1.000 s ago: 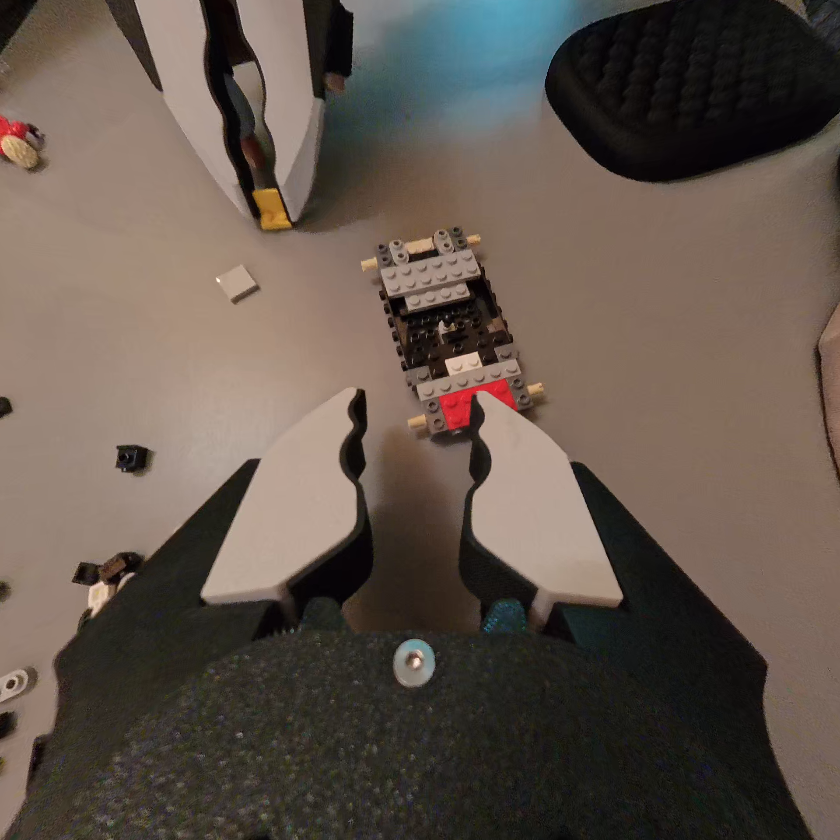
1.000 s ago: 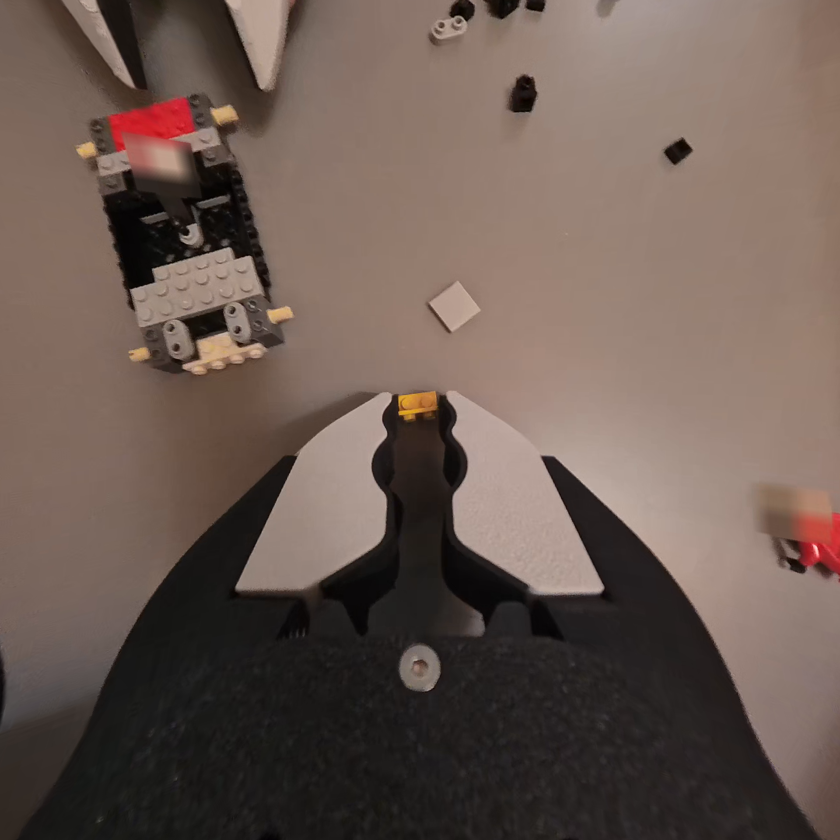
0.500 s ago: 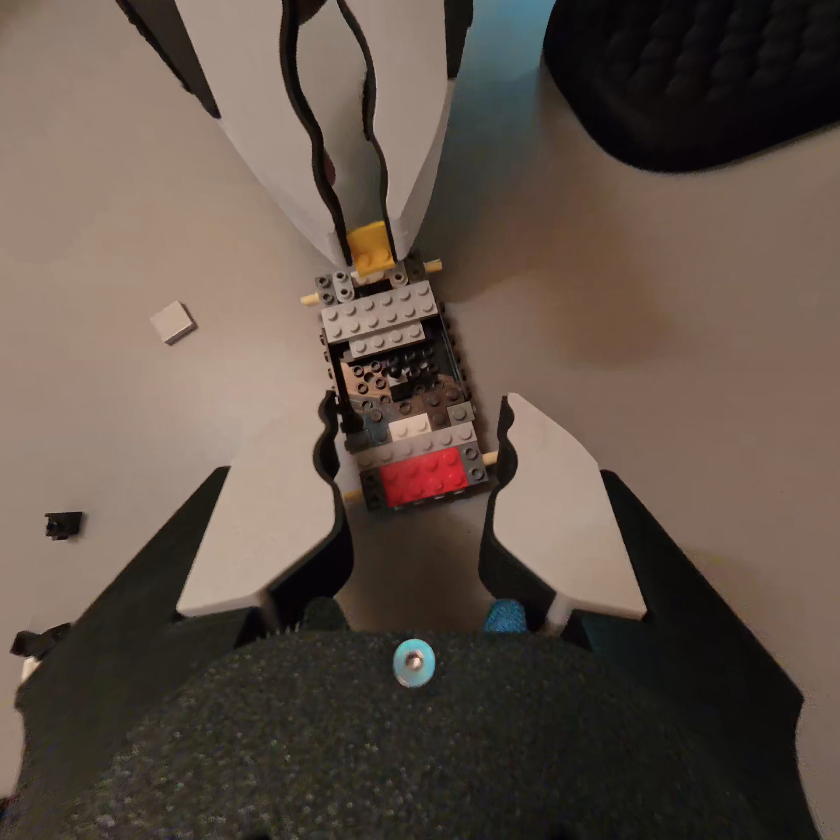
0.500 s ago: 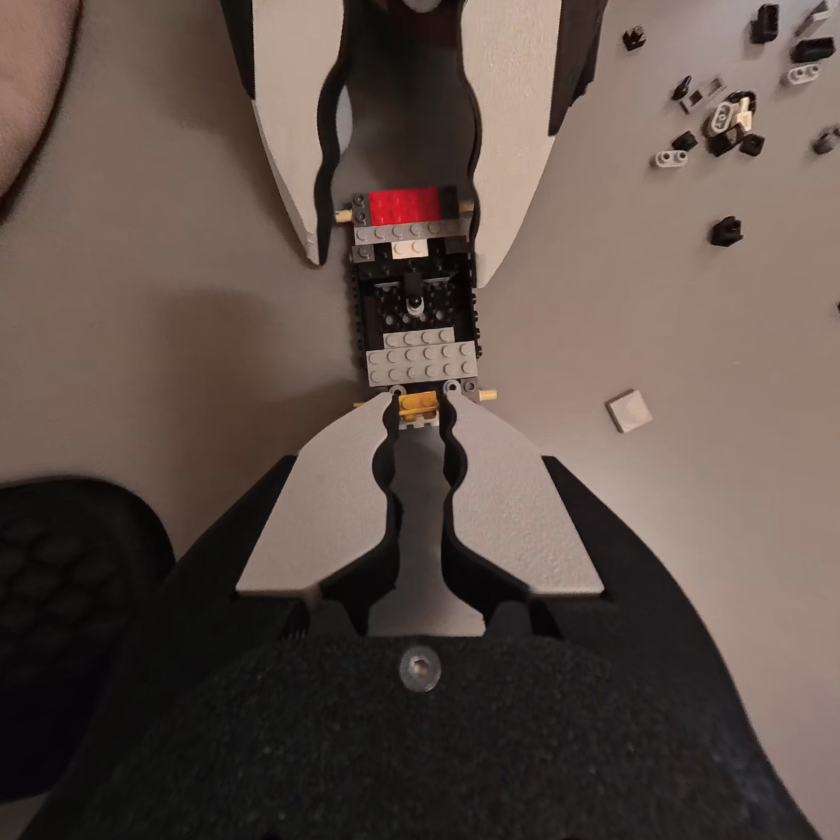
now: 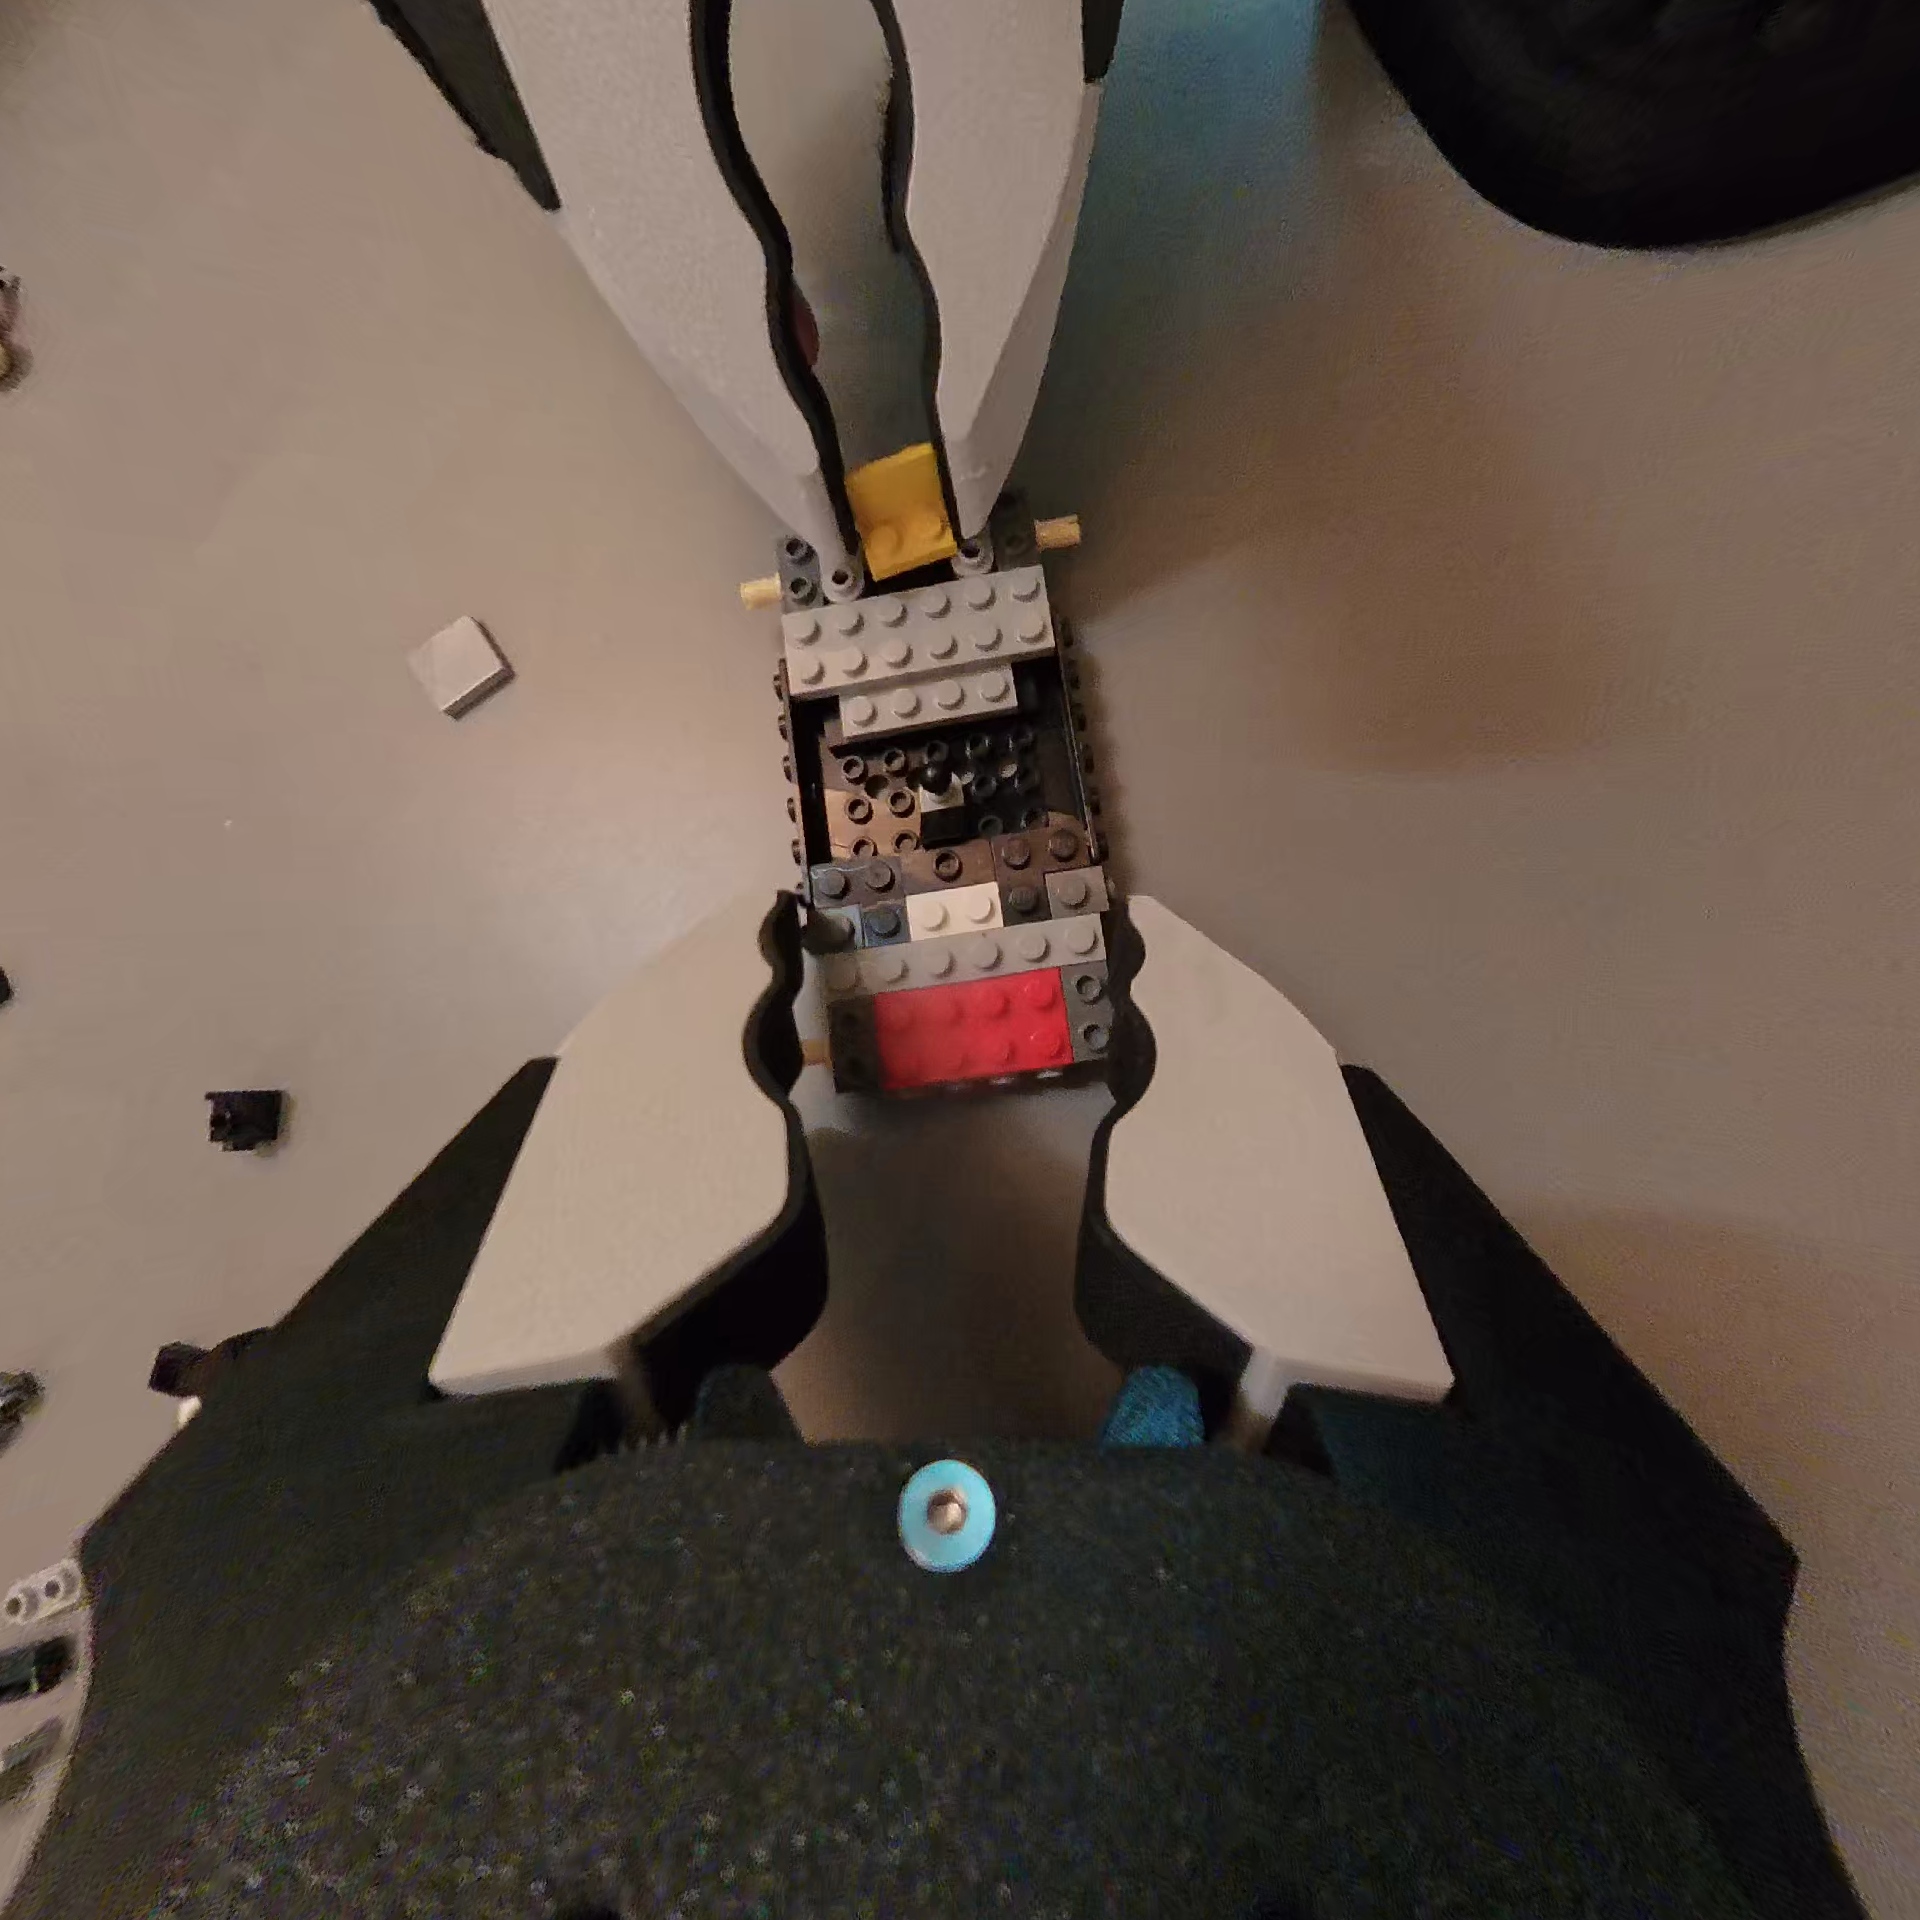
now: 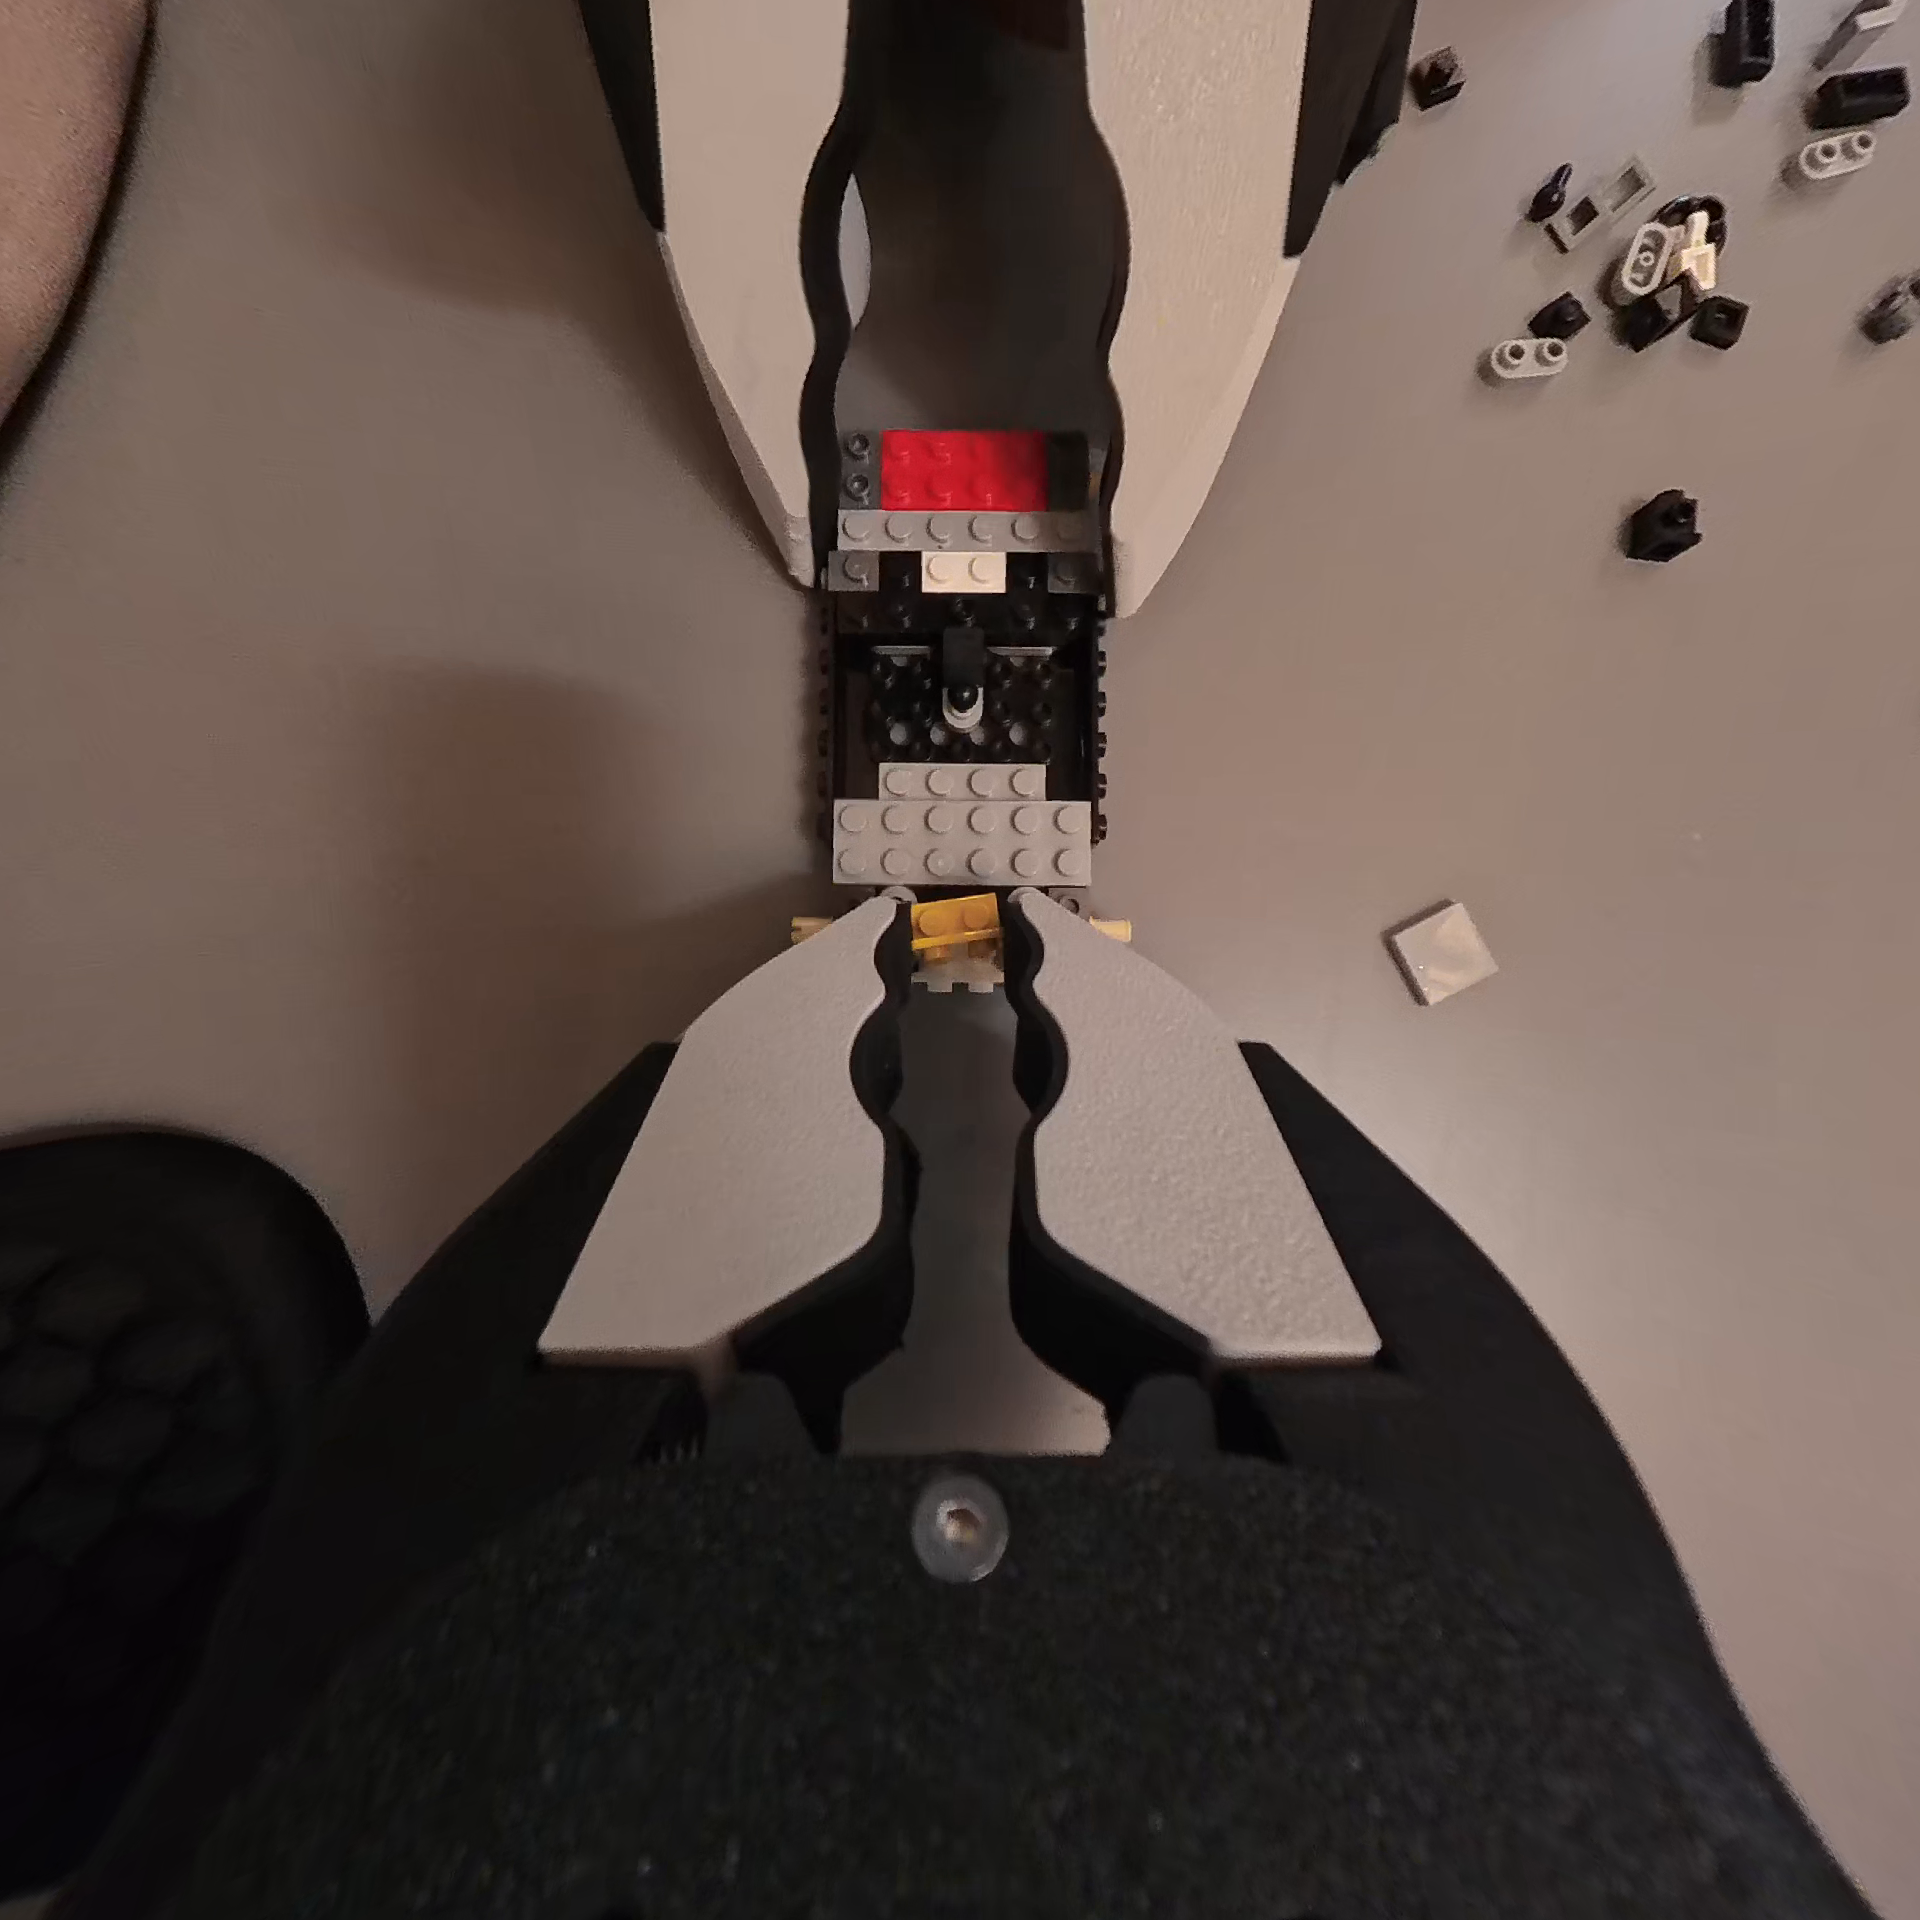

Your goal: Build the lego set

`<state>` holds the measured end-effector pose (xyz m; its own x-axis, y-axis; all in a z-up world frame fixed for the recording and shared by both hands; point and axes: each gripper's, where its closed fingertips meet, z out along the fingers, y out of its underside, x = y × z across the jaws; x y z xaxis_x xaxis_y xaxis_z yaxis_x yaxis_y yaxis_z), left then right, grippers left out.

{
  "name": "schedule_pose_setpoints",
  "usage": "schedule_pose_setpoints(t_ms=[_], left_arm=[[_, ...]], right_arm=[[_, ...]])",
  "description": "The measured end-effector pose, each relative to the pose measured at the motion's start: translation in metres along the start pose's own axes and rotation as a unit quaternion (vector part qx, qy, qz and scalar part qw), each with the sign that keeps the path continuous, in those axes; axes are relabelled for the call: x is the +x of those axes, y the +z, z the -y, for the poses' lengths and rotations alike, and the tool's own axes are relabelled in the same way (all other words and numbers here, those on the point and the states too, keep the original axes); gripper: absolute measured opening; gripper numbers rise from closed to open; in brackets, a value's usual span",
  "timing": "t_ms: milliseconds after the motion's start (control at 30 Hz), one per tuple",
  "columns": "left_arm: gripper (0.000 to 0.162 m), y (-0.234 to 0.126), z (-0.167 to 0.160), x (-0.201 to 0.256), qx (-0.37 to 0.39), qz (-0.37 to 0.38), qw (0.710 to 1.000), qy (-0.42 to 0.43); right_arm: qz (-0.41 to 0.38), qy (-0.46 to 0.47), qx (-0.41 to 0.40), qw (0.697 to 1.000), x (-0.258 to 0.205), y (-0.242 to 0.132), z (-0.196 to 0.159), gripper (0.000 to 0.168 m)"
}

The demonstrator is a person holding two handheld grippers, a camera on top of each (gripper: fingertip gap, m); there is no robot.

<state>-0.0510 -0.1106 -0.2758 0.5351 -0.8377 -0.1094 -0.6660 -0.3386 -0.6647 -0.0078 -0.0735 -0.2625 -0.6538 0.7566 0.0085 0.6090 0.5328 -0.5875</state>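
Both grippers have closed in on the lego build [image 5: 940, 831] since a second ago, when the left gripper [image 5: 951, 971] hung short of its red end and the right gripper [image 6: 956, 920] stood off to the side with its yellow plate [image 6: 954, 923]. Now the left jaws straddle the red end of the build, one finger against each flank, clenched on it as far as the left wrist view shows. At the opposite end, the right jaws are pinched on the yellow plate, which sits at the build's edge over a small white piece [image 6: 956, 975] just behind the tips; whether the plate is pressed home cannot be told.

From the left wrist view, the plate's flat yellow top [image 5: 900, 509] shows between the far gripper's fingertips, and one tan axle pin [image 5: 1058, 532] sticks out on each side of that end. One more pin shows just inside the left jaw. In the right wrist view, those near-end pins peek out beside its own fingertips, and the white piece under the plate appears only here.

Counted: one red plate [image 6: 964, 468], one small white plate [image 6: 964, 570], and two light grey plates [image 6: 961, 840] stepped across the black frame. One loose grey tile [image 6: 1440, 951] lies on the grey table [image 6: 416, 520] to the right of the right jaws. A scatter of small black and grey parts [image 6: 1652, 270] lies beyond it, near the far gripper. One black textured pad [image 6: 125, 1340] sits beside the right gripper's body.
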Motion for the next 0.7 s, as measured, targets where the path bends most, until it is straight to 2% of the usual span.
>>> schedule_pose_setpoints(t_ms=[700], left_arm=[[0.055, -0.0046, -0.0061, -0.0028, 0.0, -0.005, 1.0, 0.009]], right_arm=[[-0.012, 0.018, 0.003, 1.0, 0.005, 0.0019, 0.0014, 0.016]])
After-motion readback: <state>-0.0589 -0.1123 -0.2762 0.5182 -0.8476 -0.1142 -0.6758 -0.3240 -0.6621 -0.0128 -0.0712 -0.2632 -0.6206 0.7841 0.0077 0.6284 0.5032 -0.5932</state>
